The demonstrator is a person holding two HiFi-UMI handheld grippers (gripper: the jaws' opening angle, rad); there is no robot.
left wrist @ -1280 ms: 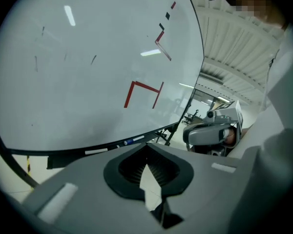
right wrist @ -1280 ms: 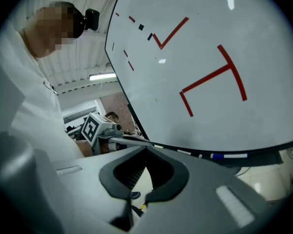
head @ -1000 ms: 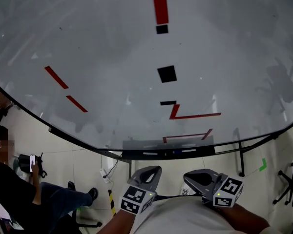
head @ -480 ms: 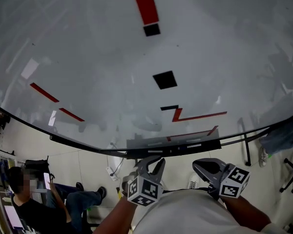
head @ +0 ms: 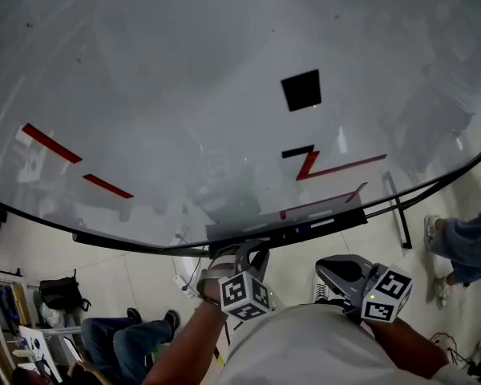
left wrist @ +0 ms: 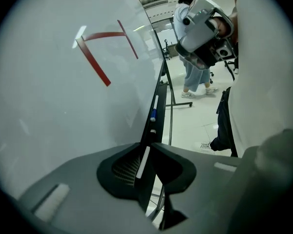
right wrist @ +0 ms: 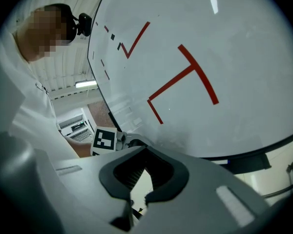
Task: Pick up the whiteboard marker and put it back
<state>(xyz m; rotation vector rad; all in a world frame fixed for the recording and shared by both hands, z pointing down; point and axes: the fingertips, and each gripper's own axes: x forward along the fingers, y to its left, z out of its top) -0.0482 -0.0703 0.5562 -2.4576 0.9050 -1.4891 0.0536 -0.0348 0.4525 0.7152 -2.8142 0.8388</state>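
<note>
Along the lower edge of the whiteboard (head: 184, 95) runs a dark tray (head: 224, 237). In the left gripper view several markers lie on the tray (left wrist: 161, 89): a white marker (left wrist: 155, 103), a blue-capped one (left wrist: 153, 114), and another white marker (left wrist: 143, 162) seen through the hollow of the jaws. My left gripper (head: 244, 261) (left wrist: 154, 199) hangs just below the tray, shut and holding nothing. My right gripper (head: 345, 275) (right wrist: 139, 199) is close to my chest, shut and also holding nothing. It also shows in the left gripper view (left wrist: 205, 30).
Red lines (head: 337, 167) and black squares (head: 301, 90) mark the whiteboard. Its stand leg (head: 397, 207) reaches the floor at right. A person's legs in jeans (head: 465, 247) stand at the right edge. Another person (head: 136, 335) sits at lower left near a bag (head: 60, 291).
The view has shifted, so the board's marks sit higher and further right. My left gripper has turned and risen slightly toward the tray. Legs in jeans have come in at the right.
</note>
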